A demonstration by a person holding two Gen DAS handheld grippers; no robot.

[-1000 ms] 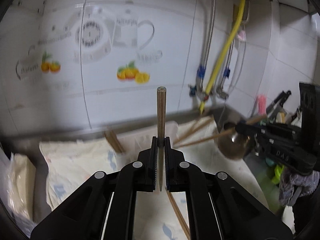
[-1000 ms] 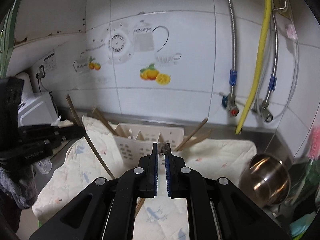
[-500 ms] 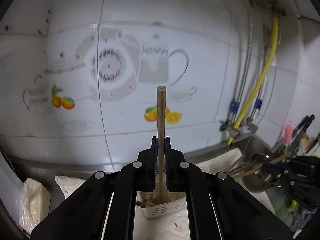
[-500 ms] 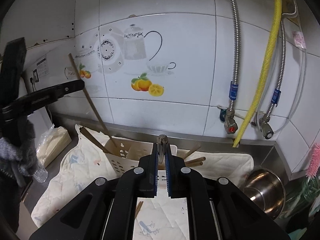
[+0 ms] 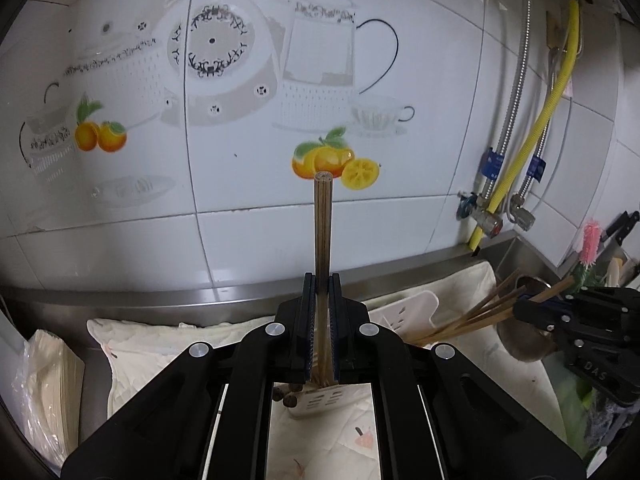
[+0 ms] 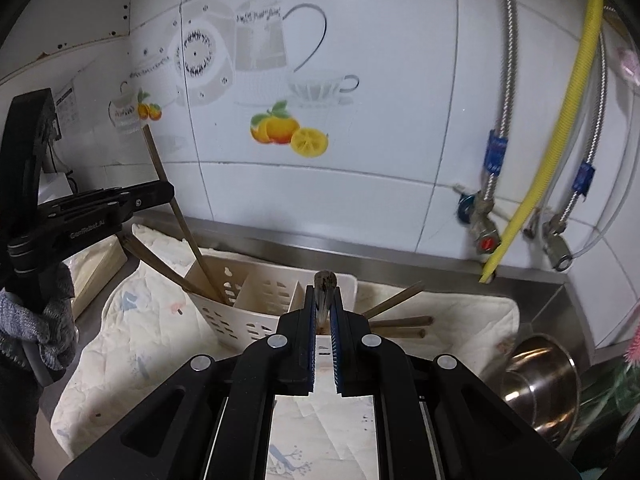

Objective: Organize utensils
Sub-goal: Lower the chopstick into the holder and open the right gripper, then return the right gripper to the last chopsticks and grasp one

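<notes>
Tiled backdrop, chopstick (image 5: 322,240) upright between jaws

The wall tiles (image 5: 360,40) are white, printed with grey teapots and orange fruit. A yellow hose (image 6: 560,120) hangs beside silver braided hoses (image 6: 506,60) with blue tags. The utensil basket (image 6: 256,300) is cream, the chopsticks (image 5: 322,232) striped brown, the cloth (image 6: 132,340) off-white with faint pastel prints, the bowl (image 6: 540,392) shiny steel.
</notes>
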